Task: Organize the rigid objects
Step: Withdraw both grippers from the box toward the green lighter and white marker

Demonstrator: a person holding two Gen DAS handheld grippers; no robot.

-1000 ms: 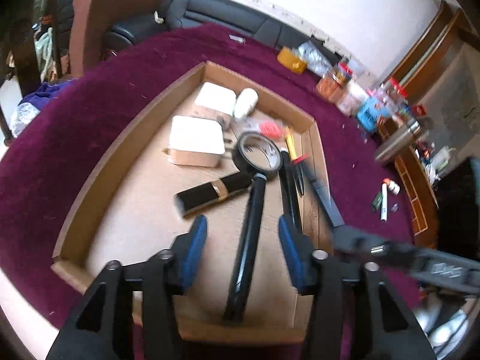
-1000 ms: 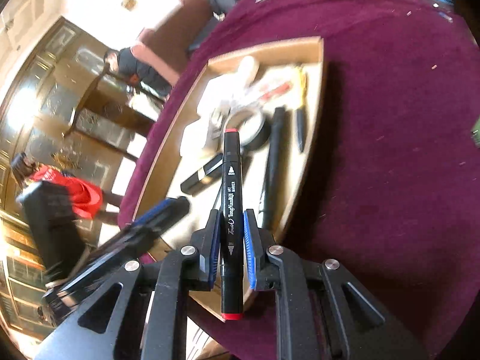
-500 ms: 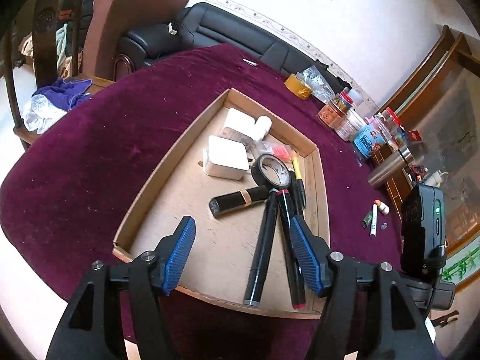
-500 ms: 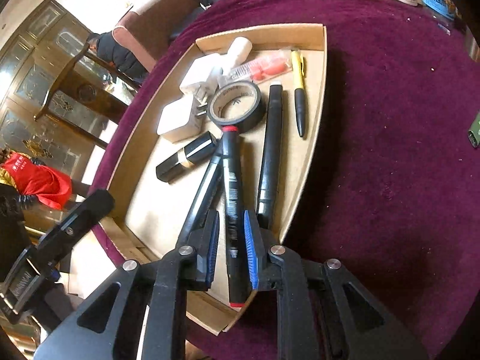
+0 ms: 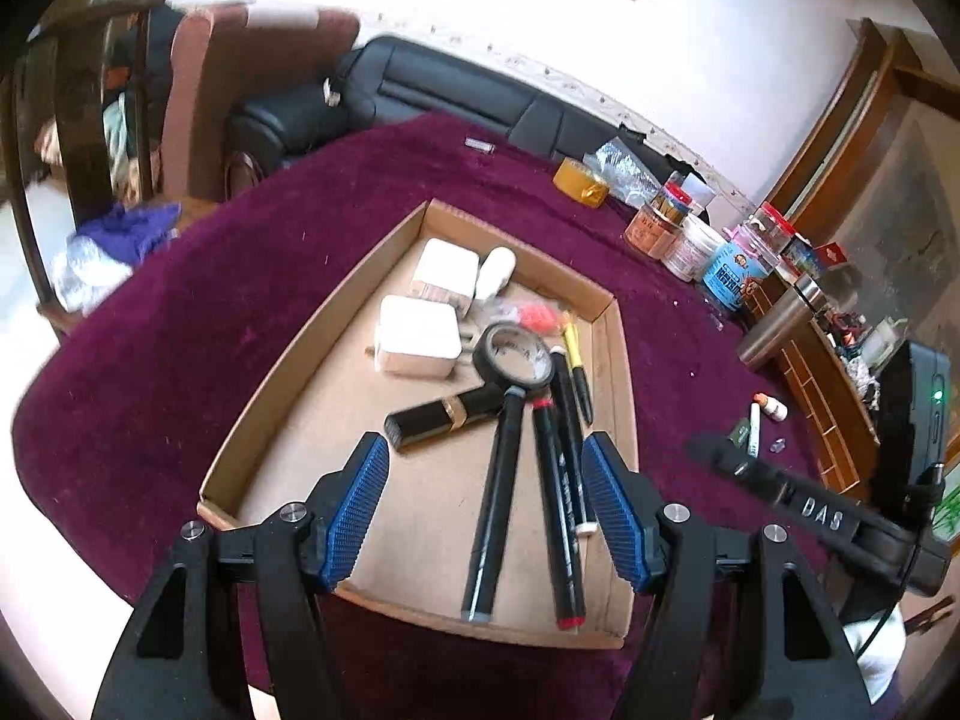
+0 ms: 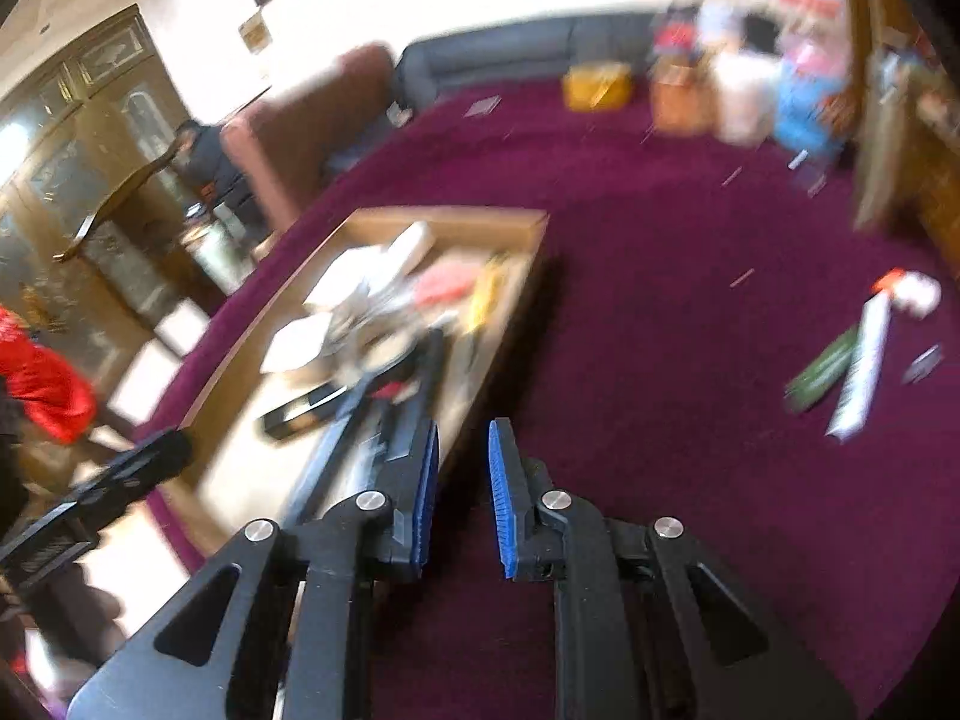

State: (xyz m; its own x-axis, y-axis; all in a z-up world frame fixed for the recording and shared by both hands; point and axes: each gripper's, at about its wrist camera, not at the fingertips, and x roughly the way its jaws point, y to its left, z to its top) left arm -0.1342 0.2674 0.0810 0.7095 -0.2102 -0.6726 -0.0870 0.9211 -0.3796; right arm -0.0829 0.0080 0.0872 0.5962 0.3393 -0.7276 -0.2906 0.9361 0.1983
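A shallow cardboard tray (image 5: pixel 300 360) on the purple cloth holds a black marker (image 5: pixel 495 498), a red-capped marker (image 5: pixel 555 516), a thinner black pen (image 5: pixel 570 420), a yellow pen (image 5: pixel 573 342), a black tape roll (image 5: pixel 516 354), a black-and-gold lipstick (image 5: pixel 444 420) and two white boxes (image 5: pixel 417 336). My left gripper (image 5: pixel 483 480) hangs open above the tray's near end, holding nothing. In the blurred right wrist view my right gripper (image 6: pixel 463 438) sits over the tray's right edge (image 6: pixel 510 312). Its jaws are opening with nothing between them.
On the cloth to the right lie a white marker (image 6: pixel 858 372) and a green item (image 6: pixel 819 375). Jars and a yellow tape roll (image 5: pixel 579 183) stand at the table's far side. The right gripper's body (image 5: pixel 780 492) reaches in beside the tray.
The right gripper laid the red-capped marker in the tray, let go, then rose and swung right. The left gripper opened wider and pulled back from the black marker.
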